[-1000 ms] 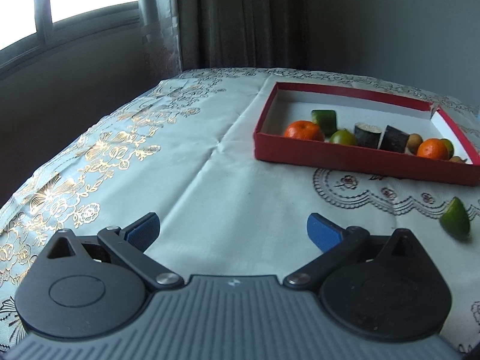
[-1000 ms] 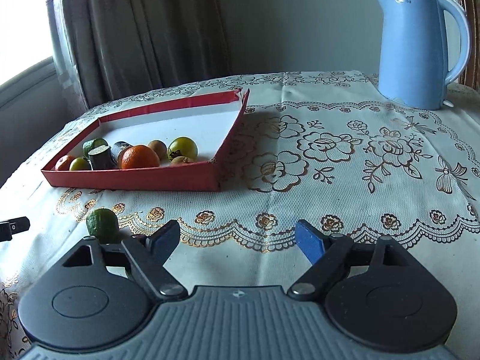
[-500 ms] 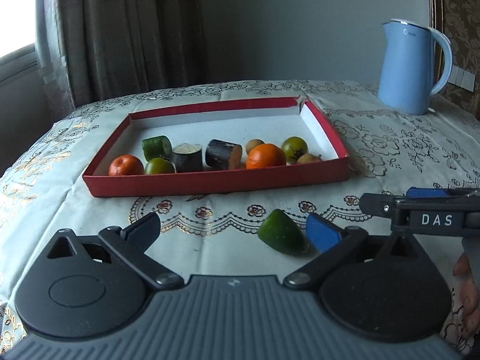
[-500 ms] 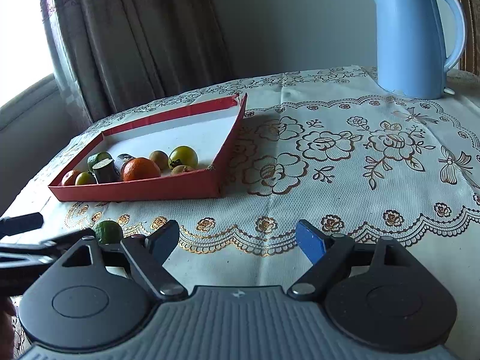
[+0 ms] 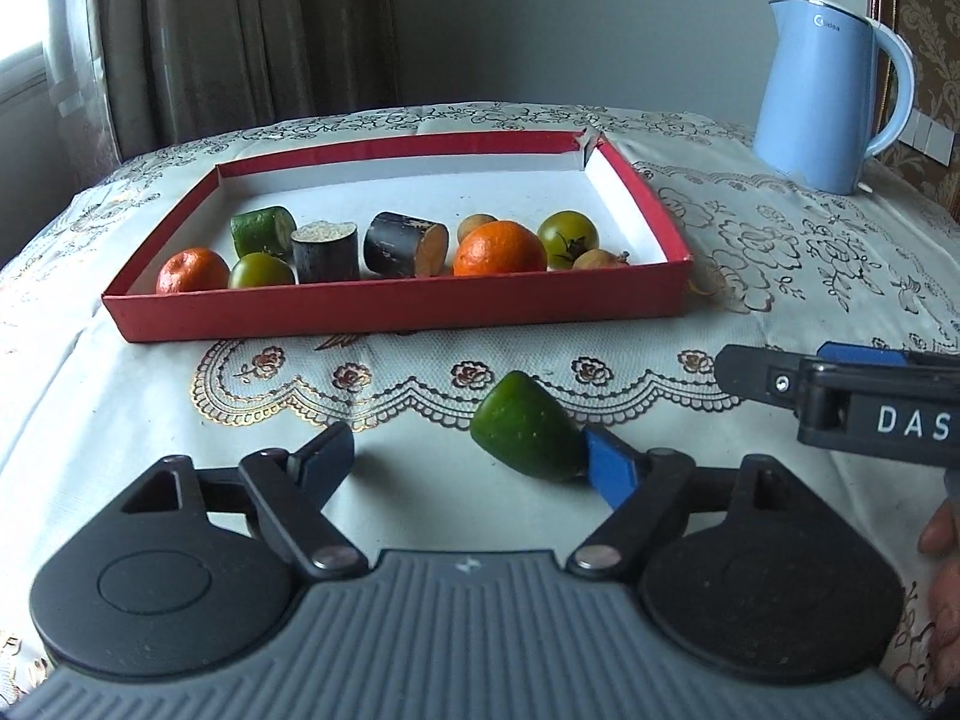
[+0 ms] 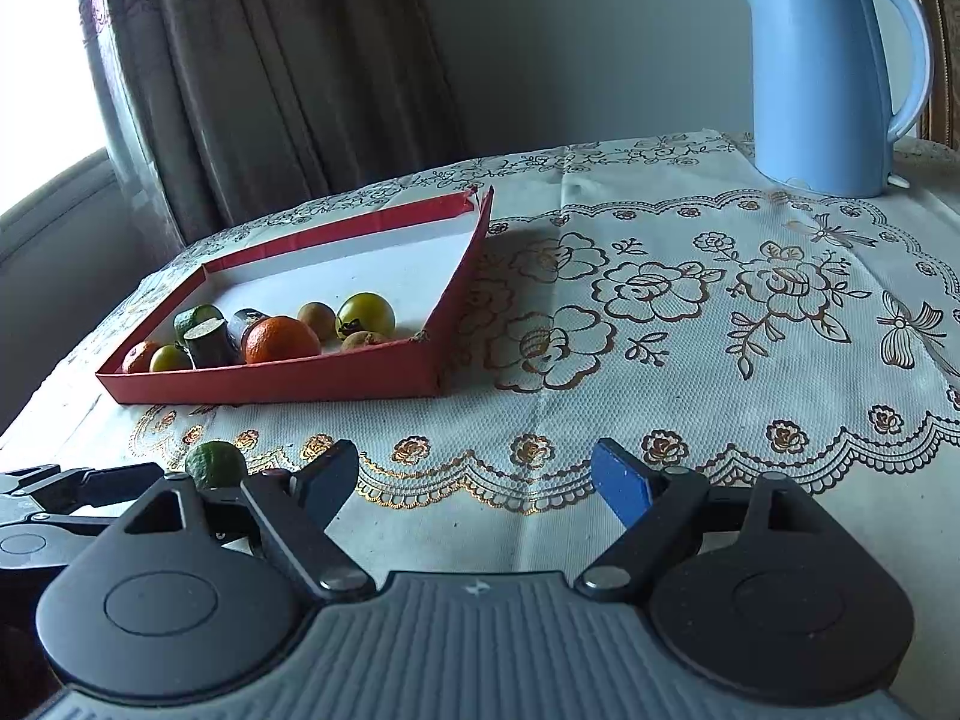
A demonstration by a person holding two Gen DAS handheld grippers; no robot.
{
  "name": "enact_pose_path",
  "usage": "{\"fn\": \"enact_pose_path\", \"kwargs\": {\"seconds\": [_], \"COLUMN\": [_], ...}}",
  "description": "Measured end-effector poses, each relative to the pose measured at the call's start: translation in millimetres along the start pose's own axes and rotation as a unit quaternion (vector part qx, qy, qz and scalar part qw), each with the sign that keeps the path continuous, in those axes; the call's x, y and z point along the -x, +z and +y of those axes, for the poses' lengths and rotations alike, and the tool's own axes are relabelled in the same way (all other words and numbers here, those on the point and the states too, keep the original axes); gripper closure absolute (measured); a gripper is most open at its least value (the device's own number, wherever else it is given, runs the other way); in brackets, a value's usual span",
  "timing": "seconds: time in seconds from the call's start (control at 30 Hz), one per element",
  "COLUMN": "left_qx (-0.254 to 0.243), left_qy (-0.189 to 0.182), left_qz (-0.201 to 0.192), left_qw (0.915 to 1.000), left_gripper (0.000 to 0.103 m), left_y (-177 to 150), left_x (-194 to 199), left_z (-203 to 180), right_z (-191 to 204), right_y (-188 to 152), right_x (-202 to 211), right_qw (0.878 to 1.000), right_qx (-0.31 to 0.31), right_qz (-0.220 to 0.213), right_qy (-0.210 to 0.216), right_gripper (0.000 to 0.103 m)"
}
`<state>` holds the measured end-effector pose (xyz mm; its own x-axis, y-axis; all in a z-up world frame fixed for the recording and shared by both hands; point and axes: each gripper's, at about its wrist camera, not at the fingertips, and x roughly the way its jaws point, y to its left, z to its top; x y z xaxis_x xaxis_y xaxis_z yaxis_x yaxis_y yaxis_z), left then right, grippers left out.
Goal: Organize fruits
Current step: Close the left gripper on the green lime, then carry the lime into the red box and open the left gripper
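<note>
Left hand-held gripper [image 5: 469, 461] spread wide, green fruit [image 5: 524, 433] on the worktop [image 5: 120, 396] against its right fingertip, right hand-held gripper [image 6: 475, 479] released, red tray [image 5: 396, 307] beyond, fruits lined inside

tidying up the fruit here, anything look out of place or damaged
One green fruit piece lies loose on the tablecloth in front of the red tray, not inside it. The tray's far right corner is torn open.
</note>
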<state>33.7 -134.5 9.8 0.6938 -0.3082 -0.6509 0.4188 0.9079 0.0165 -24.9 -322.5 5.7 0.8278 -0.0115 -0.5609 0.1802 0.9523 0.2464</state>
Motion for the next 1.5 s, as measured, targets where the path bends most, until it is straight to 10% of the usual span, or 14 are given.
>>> {"fn": "enact_pose_path", "kwargs": {"seconds": [0.43, 1.1, 1.5], "left_qx": [-0.003, 0.004, 0.003], "left_qy": [-0.025, 0.036, 0.064], "left_qz": [-0.01, -0.07, -0.067], "left_qw": [0.9996, 0.9969, 0.9957], "left_gripper": [0.067, 0.068, 0.068], "left_y": [0, 46, 101], "left_x": [4, 37, -15], "left_z": [-7, 29, 43], "right_z": [0, -1, 0], "right_y": [0, 0, 0], "right_x": [0, 0, -1], "right_qw": [1.0, 1.0, 1.0], "right_qx": [-0.001, -0.002, -0.002], "right_qz": [0.0, -0.001, -0.001], "right_qy": [0.001, 0.001, 0.002], "right_gripper": [0.018, 0.018, 0.017]}}
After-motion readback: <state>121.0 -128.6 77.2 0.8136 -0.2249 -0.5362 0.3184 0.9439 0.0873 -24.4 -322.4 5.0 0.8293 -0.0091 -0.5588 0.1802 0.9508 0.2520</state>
